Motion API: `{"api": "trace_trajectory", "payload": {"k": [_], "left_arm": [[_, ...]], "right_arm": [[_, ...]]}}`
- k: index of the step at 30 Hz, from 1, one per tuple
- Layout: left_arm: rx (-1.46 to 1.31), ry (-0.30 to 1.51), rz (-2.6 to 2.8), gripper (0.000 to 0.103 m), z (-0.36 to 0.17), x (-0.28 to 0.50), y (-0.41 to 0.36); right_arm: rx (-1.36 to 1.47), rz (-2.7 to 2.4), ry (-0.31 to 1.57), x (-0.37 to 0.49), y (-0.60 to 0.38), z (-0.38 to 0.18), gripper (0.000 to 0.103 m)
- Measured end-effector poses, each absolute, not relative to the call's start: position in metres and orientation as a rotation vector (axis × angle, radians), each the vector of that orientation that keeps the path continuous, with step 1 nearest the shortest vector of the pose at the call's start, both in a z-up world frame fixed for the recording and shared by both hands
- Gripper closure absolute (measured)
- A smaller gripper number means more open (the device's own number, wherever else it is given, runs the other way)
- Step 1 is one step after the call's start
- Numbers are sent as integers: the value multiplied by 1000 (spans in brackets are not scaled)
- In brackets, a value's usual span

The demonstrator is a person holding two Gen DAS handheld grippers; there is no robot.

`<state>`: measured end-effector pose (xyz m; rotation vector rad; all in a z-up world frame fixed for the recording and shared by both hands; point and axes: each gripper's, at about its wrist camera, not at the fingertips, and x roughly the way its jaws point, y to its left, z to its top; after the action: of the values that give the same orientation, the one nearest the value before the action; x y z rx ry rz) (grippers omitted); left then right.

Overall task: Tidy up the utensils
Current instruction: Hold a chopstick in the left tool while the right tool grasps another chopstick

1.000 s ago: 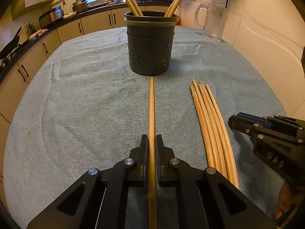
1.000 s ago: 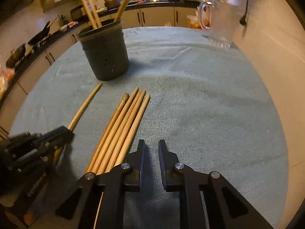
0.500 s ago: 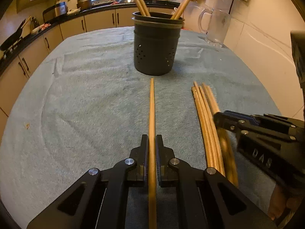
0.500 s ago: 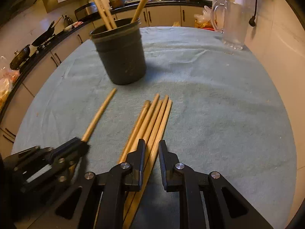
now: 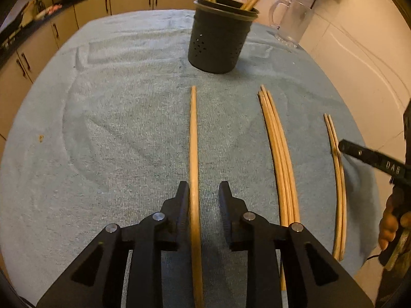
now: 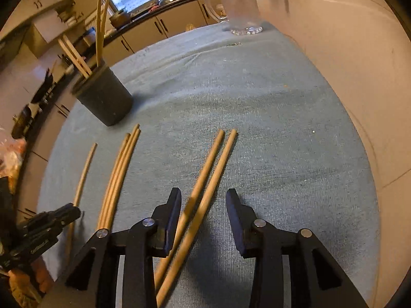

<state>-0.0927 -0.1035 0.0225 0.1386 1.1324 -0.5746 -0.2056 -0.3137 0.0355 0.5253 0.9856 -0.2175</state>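
A dark perforated holder (image 5: 218, 43) with several wooden chopsticks in it stands at the far side of the blue cloth; it also shows in the right wrist view (image 6: 105, 97). My left gripper (image 5: 203, 192) is open, with a single chopstick (image 5: 193, 138) lying between its jaws, against the left one. My right gripper (image 6: 203, 200) is open around a pair of chopsticks (image 6: 210, 169) lying on the cloth. A bundle of three chopsticks (image 5: 278, 154) lies between the two grippers, also seen in the right wrist view (image 6: 118, 174).
A glass jug (image 5: 292, 23) stands at the far right by the wall. The wall (image 6: 359, 64) runs along the table's right edge. Kitchen cabinets (image 5: 64, 25) and a counter lie beyond the table's far and left edges.
My left gripper has opened and let go of the single chopstick. My right gripper has opened wider and two chopsticks have been drawn to the right, away from the bundle.
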Motion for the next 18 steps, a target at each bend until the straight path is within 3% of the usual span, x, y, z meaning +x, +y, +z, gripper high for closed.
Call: {"api": "trace_trajectory", "payload": {"k": [2,4,9,18], "left_arm": [[124,1140,-570,80,23,-89,-103],[118,1139,-558,80,23,-87,-102],[129,1119,-549,80,22,-87,-102],[165,1176,-530,80,23,-55,-121]], "right_arm": [[504,-239,994,-206,-313,34,68],[496,-243,1005,-207,-314,31,78],[494,-265,1010,-211,-318,27,88],[386,-307,1096,-170,-319,28,89]]}}
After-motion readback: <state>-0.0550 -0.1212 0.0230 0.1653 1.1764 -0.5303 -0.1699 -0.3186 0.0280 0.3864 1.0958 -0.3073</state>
